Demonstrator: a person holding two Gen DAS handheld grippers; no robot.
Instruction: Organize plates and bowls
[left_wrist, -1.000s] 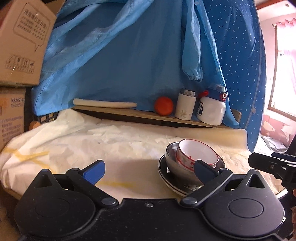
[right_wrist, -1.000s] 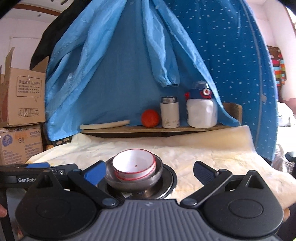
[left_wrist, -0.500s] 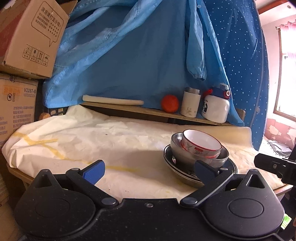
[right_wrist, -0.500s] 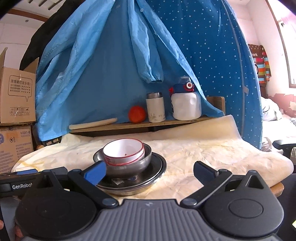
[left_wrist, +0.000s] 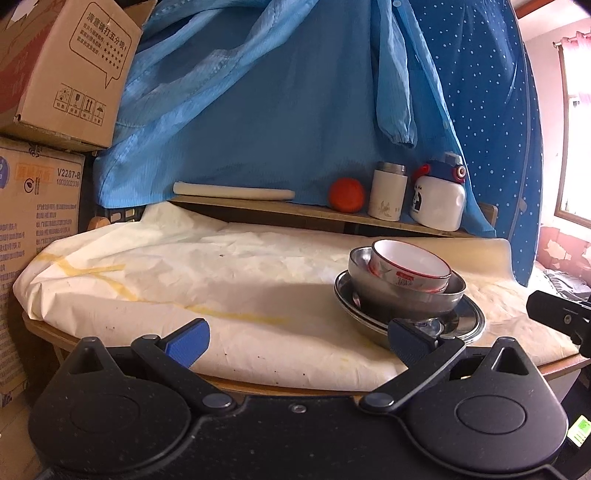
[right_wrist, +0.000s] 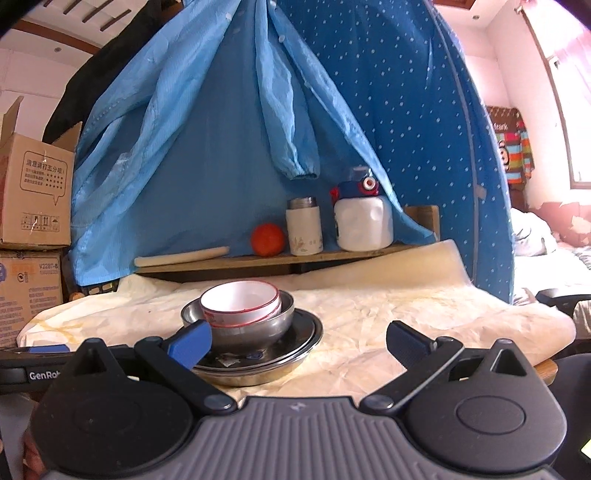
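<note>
A white bowl with a red rim (left_wrist: 410, 266) (right_wrist: 241, 302) sits tilted inside a steel bowl (left_wrist: 402, 295) (right_wrist: 255, 326), which stands on stacked steel plates (left_wrist: 461, 321) (right_wrist: 295, 354) near the table's front edge. My left gripper (left_wrist: 297, 338) is open and empty, level with the table's front edge, left of the stack. My right gripper (right_wrist: 299, 341) is open and empty, near the front edge, with the stack behind its left finger.
The table (left_wrist: 184, 280) is covered with crumpled cream paper. A back shelf (right_wrist: 277, 258) holds a rolling pin (left_wrist: 232, 192), an orange (left_wrist: 346, 195), a white flask (left_wrist: 388, 195) and a white bottle (left_wrist: 437, 201). Cardboard boxes (left_wrist: 55, 74) stand at the left. Blue cloth hangs behind.
Both grippers have drawn back and down from the stack, so that the table's front edge now shows. Both stay open. The stack has not moved.
</note>
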